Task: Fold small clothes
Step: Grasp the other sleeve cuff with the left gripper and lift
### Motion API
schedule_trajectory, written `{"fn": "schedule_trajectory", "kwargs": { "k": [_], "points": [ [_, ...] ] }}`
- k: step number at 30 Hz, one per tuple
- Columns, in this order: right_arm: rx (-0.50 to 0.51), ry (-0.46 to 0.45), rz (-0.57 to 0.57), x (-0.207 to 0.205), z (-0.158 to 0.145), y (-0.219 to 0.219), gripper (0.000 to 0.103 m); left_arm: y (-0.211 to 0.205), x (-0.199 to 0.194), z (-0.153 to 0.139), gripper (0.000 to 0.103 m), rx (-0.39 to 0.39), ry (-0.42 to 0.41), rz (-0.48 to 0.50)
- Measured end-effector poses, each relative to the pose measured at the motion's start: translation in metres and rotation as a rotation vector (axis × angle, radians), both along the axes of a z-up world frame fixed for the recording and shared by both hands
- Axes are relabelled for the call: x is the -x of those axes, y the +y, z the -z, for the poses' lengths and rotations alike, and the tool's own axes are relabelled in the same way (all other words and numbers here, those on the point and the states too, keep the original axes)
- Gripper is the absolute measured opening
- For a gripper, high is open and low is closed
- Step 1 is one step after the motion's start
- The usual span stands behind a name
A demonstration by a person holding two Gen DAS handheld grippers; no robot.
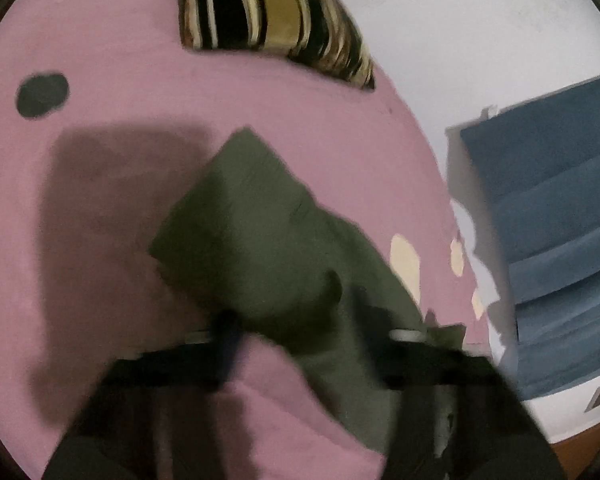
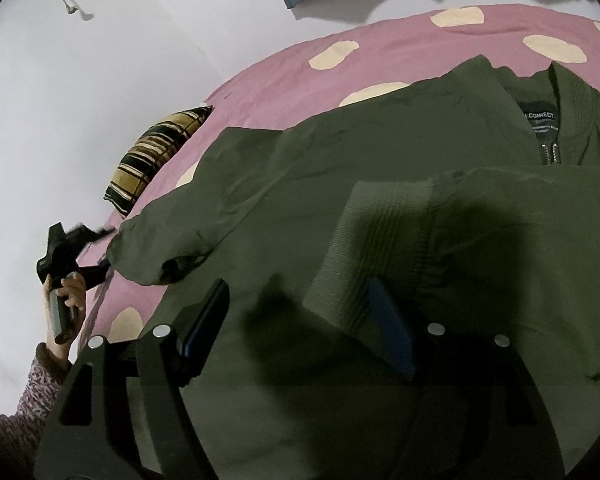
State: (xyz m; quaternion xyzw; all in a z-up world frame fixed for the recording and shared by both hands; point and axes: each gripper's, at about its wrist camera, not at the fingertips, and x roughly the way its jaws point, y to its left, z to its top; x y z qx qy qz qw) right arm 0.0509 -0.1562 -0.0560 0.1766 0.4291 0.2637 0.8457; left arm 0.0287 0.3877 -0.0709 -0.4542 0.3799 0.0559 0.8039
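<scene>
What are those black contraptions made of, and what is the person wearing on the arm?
The right gripper is a black angular frame with round silver bolt heads and flat dark-blue pads inside its jaws. The left gripper, seen from the right wrist camera, is black too, on a dark cylindrical handle. The left hand comes out of a sleeve in speckled pink-and-grey knit with a brown cuff.

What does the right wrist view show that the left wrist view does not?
Only the right wrist view: the jacket's collar label, zipper, a ribbed cuff between the open right tongs, and the person's hand holding the left tongs at the sleeve end. Only the left wrist view: a dark spot on the sheet. Both: green jacket, pink sheet, striped pillow.
</scene>
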Motion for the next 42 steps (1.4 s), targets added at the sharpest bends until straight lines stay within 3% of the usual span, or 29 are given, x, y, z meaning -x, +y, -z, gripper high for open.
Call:
{"fn": "schedule_trajectory", "kwargs": {
  "k": [3,6,12,17,22,31,42],
  "points": [
    [-0.009,-0.001,0.001,0.0,0.001,-0.001,0.073,0.0,0.005,0.0,0.024,-0.018,0.009,0.003],
    [-0.016,-0.004,0.005,0.0,0.0,-0.002,0.073,-0.009,0.002,-0.02,0.022,-0.114,0.008,0.022],
    [-0.046,0.014,0.032,0.003,-0.006,-0.008,0.072,-0.052,0.001,-0.093,0.021,-0.271,-0.088,0.078],
    [-0.061,0.023,0.087,0.017,-0.02,-0.028,0.072,-0.123,-0.004,-0.159,0.02,-0.342,-0.213,0.202],
    [-0.046,0.002,0.131,0.04,-0.034,-0.056,0.072,-0.215,-0.015,-0.192,0.02,-0.395,-0.269,0.367],
    [-0.035,-0.026,0.273,0.094,-0.051,-0.136,0.073,-0.385,-0.026,-0.175,0.019,-0.511,-0.252,0.652],
    [-0.049,-0.002,0.409,0.135,-0.048,-0.205,0.073,-0.521,-0.017,-0.126,0.015,-0.576,-0.207,0.861]
  ]
}}
